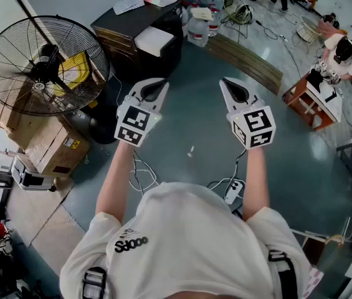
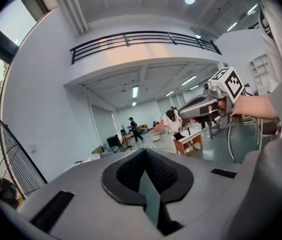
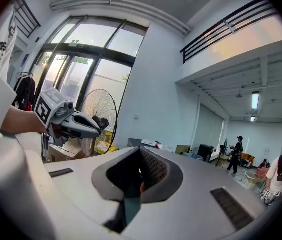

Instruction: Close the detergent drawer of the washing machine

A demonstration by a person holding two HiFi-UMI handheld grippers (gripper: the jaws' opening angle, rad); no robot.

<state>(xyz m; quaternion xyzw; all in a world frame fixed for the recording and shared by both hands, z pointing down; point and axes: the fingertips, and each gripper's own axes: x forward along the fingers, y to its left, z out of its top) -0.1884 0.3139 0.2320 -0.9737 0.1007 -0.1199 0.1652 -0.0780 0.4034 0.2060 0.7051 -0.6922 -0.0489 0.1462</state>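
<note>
No washing machine or detergent drawer shows in any view. In the head view, the person holds both grippers out level over the grey-green floor, side by side and apart. The left gripper (image 1: 157, 83) has its jaws together and nothing between them. The right gripper (image 1: 227, 81) is likewise shut and empty. In the left gripper view, its own jaws (image 2: 145, 154) meet at the tip, and the right gripper (image 2: 181, 115) hangs to the right. The right gripper view shows its jaws (image 3: 140, 152) closed, with the left gripper (image 3: 99, 129) at the left.
A large standing fan (image 1: 45, 64) and cardboard boxes (image 1: 45, 139) are at the left. A dark cabinet (image 1: 141, 36) stands ahead, with a wooden plank (image 1: 247, 60) beside it. A power strip (image 1: 233, 192) with cables lies near the feet. At the right a person (image 1: 344, 52) sits by a small table (image 1: 316, 98).
</note>
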